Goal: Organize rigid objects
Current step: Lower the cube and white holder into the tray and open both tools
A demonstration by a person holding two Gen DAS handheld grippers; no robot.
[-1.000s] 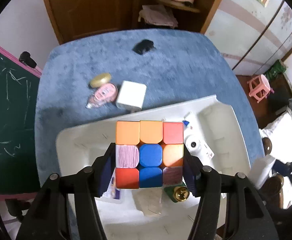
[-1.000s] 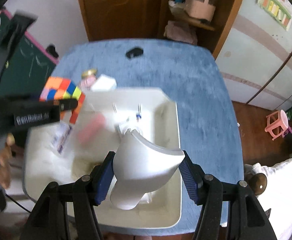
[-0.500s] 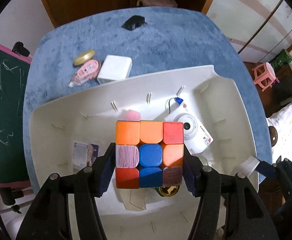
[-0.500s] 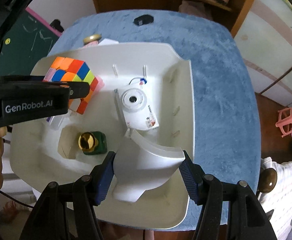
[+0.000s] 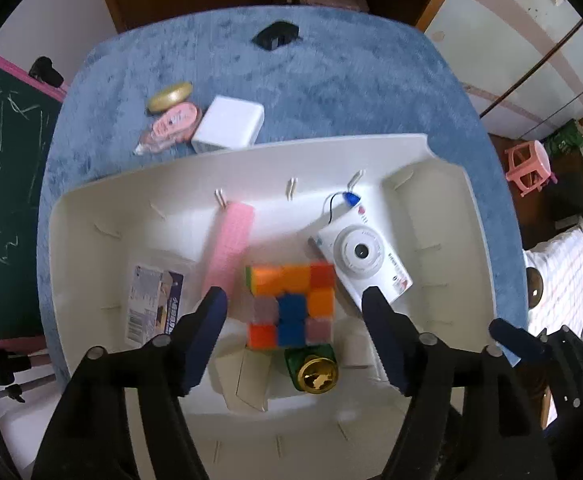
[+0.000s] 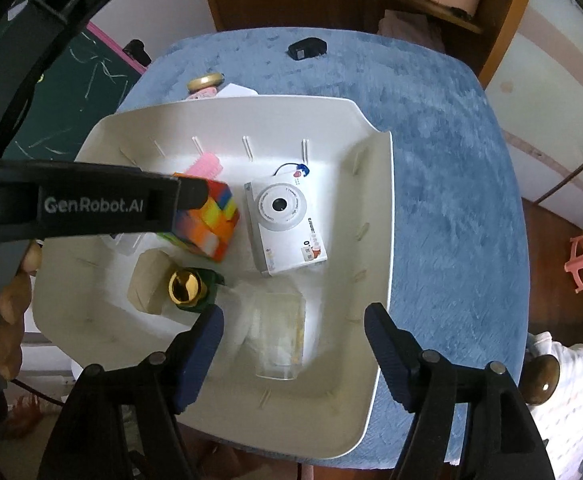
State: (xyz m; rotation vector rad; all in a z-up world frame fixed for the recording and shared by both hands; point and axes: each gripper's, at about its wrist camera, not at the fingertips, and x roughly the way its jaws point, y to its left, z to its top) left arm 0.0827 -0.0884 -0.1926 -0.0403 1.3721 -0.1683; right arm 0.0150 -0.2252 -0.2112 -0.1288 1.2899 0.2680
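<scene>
From the left wrist view, the left tool (image 5: 293,312) stands spread wide with nothing between its fingers; the puzzle cube (image 5: 291,306) lies below and between them in the white tray (image 5: 443,184), blurred, touching neither finger. A pink comb (image 5: 229,248) lies just beside the cube's left, a white camera (image 5: 365,256) just to its right, and a green bottle with a gold cap (image 5: 313,368) right at its near edge. Beyond the tray, on the blue bench (image 5: 331,76), sit a white box (image 5: 229,124), a pink tape dispenser (image 5: 171,126) and a gold case (image 5: 170,96). From the right wrist view, the right tool (image 6: 293,330) is also spread apart and empty, poised over a clear container (image 6: 279,338) in the tray's (image 6: 383,208) near right part. The cube (image 6: 207,220) sits well ahead and left, partly behind the left tool's arm, with the camera (image 6: 285,226) beside it.
</scene>
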